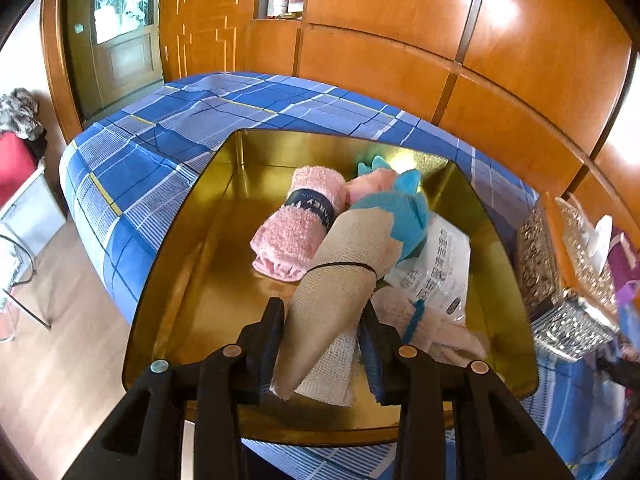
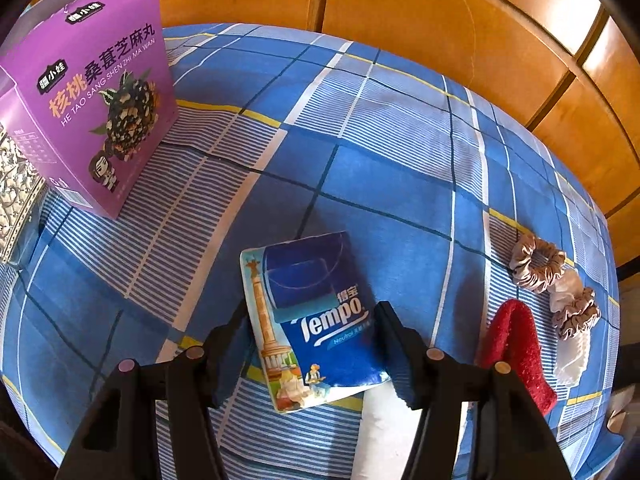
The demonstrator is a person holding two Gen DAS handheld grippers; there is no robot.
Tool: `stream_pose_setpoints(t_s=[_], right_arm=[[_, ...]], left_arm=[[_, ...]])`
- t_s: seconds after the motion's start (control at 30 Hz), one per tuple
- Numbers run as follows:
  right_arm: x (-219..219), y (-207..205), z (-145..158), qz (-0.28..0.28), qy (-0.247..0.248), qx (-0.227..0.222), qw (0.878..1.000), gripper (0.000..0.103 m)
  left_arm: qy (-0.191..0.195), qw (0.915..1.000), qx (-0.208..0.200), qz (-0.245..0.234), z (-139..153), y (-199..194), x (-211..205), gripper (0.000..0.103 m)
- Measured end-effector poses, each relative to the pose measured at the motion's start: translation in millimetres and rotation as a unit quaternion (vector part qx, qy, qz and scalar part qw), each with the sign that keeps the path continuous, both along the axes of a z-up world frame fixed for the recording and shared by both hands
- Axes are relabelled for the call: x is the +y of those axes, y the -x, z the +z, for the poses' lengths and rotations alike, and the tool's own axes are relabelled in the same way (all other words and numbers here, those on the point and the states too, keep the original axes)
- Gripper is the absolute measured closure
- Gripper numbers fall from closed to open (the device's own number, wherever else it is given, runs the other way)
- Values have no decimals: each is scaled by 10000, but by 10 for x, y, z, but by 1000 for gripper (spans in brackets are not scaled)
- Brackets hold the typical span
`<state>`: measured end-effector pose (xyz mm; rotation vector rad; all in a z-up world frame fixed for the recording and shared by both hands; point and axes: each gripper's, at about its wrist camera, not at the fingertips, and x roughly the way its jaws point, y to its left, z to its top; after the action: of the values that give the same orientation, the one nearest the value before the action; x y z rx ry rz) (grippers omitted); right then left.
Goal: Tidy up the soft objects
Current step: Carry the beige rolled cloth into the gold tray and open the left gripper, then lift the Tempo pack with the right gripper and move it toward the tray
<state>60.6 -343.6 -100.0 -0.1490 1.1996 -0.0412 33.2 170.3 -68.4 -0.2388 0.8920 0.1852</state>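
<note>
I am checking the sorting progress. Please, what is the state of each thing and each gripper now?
Left gripper: closed on burlap cone, over the tin.
Gold tin: open, partly filled.
Pink towel: rolled, banded, inside tin.
Right gripper: around Tempo tissue pack; grip unclear.
Purple box: upright.

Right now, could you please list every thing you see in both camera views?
Gold tin: one, on the blue checked cloth.
Rolled towel: one, pink, in tin.
Burlap cone bouquet: one, beige, teal top, between left fingers.
White packet: one, in tin.
Tissue pack: one, blue, between right fingers.
Purple box: one, upright.
Scrunchies: several, brown and white.
Red cloth: one.
Left gripper: black.
Right gripper: black.
</note>
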Motion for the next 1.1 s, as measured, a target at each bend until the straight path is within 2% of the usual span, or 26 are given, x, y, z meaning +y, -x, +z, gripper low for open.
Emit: stream_pose_setpoints(t_s=[0.43,0.5,0.73,0.87,1.1], right_arm=[[-9,21,1,-19,-19,-20,10000,42],[-14,19,0,-13,-3,-29,10000,42],[13,28,-2,-5,62,-63,10000,42],[26,34,2,-37,73,-68,9999,43],[-3,2,6,-120,-12,-56,9999,43]], left_arm=[[-483,9986,-214,-88,34,112,-53,64],[-506,9983,-273,-94,60,137,-58,57],[-545,9975,-432,-160,142,194,-89,54],[-526,9971,-506,-211,183,219,-116,48],[-562,9961,-605,-327,235,245,-180,47]])
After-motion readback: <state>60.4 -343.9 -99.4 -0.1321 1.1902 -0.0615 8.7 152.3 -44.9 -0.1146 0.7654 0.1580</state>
